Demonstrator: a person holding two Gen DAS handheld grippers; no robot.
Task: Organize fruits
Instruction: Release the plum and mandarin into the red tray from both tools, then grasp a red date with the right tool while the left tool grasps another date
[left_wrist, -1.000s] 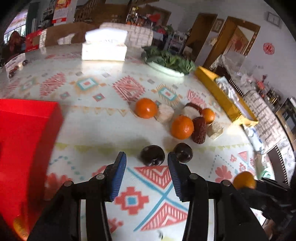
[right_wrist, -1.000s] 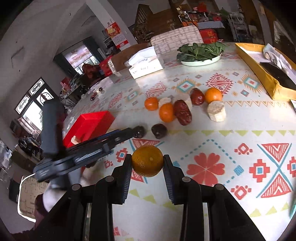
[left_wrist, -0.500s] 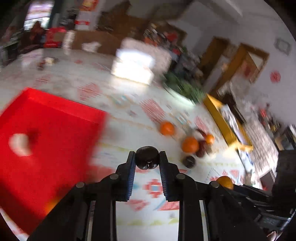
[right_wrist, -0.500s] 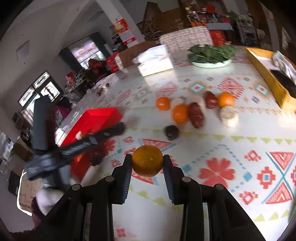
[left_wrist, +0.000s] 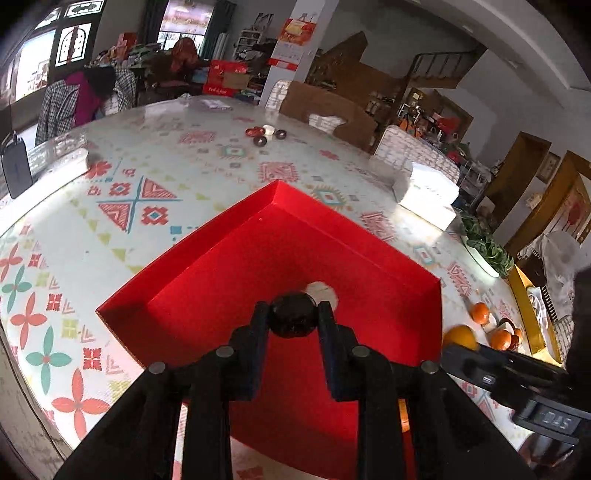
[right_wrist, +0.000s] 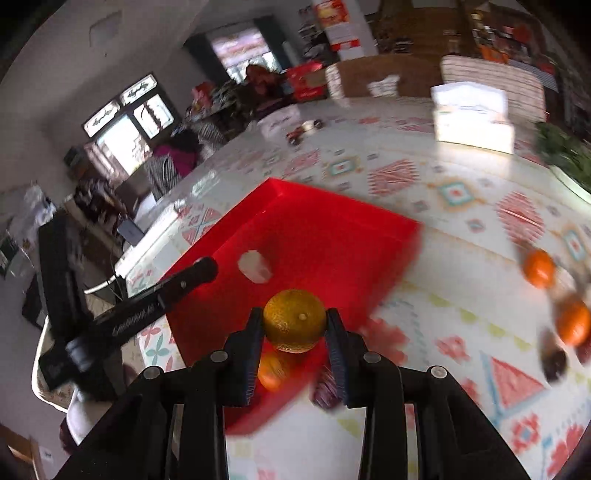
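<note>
My left gripper (left_wrist: 293, 319) is shut on a dark round fruit (left_wrist: 293, 318) and holds it above the open red box (left_wrist: 221, 280). A pale round piece (left_wrist: 325, 291) lies inside the box, also seen in the right wrist view (right_wrist: 255, 266). My right gripper (right_wrist: 294, 326) is shut on an orange (right_wrist: 294, 320) over the near corner of the red box (right_wrist: 332, 236). Another orange (right_wrist: 271, 371) lies in the box below it. The left gripper's body (right_wrist: 129, 317) reaches over the box's left side. More oranges (right_wrist: 539, 267) and dark fruits (right_wrist: 554, 363) lie on the tablecloth to the right.
A white tissue box (left_wrist: 428, 199) and a plate of greens (left_wrist: 484, 247) stand beyond the red box. A yellow tray (left_wrist: 528, 314) is at the far right. Small dark items (left_wrist: 264, 134) lie at the table's far side. A phone (left_wrist: 14, 171) stands at the left edge.
My left gripper closed on the dark fruit, lifted it and swung left over the red box. My right gripper carried the orange left to the box's near corner.
</note>
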